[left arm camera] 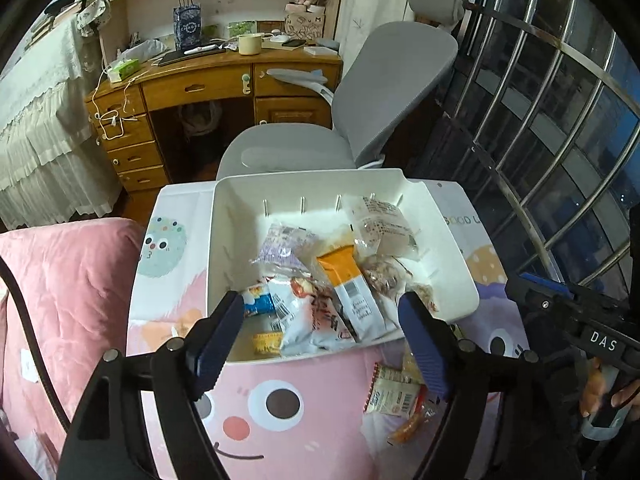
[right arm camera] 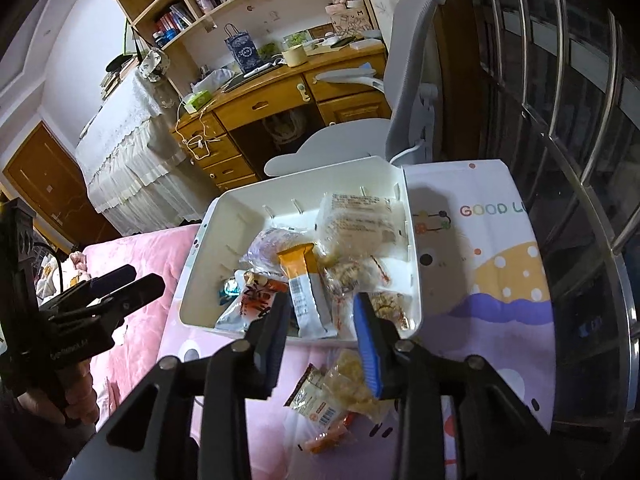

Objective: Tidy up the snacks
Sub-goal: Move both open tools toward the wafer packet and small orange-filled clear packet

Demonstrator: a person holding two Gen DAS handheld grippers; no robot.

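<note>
Both claws (spread, empty) hover just before the snack bin [left arm camera: 240, 216], loose packets [right arm camera: 320, 400] beneath.

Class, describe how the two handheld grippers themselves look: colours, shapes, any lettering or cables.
The left gripper has a black angular frame with silver pivot bolts and two dark blue ribbed fingers; a black cable curves along its left side. The right gripper has the same black frame, with one brighter blue ribbed pad. From the left wrist view, its body carries white "DAS" lettering.

Open left tool [left arm camera: 320, 312] hovers over snack-filled white bin [left arm camera: 240, 208].
</note>
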